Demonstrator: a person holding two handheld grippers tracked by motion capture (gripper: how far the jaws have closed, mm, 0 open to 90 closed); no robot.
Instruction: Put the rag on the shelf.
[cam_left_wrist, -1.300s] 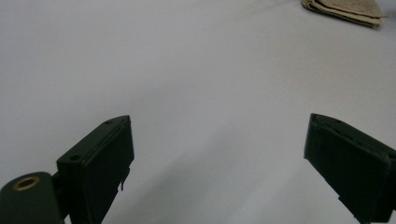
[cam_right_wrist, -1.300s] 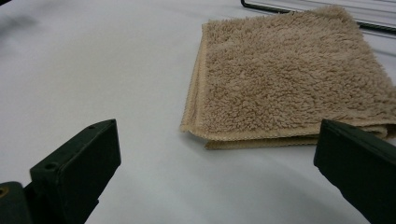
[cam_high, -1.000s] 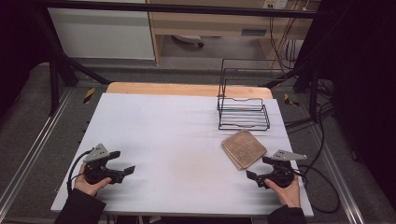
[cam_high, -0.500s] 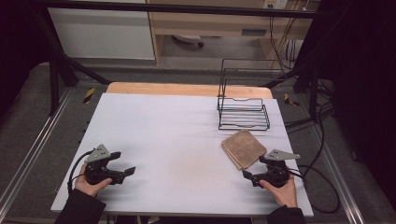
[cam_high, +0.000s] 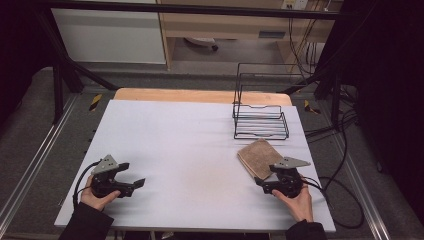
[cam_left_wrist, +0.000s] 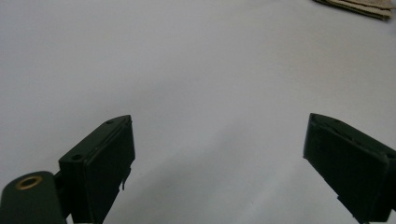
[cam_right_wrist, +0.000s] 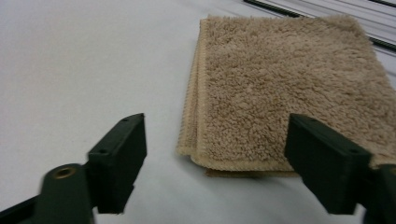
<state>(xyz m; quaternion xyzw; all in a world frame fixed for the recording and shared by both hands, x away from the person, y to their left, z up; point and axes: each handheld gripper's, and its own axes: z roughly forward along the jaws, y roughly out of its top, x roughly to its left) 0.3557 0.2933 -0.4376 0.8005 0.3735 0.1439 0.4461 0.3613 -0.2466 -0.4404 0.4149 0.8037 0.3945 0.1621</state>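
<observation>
Folded tan towel (cam_right_wrist: 289, 88): looped terry cloth, rough pile, stitched hem; table top (cam_high: 190, 140): smooth matt white over a bare wood edge; rack (cam_high: 260, 115): thin black metal wire.

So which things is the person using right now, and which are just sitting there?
In use:
- right gripper, jaws just been closing, open around the corner
- folded tan towel

Just sitting there:
- black wire rack
- left gripper, open over bare table

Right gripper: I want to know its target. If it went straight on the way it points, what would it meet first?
Probably the folded tan towel: its near corner lies just ahead of the right gripper, whose jaws have just been closing, not yet on it.
</observation>
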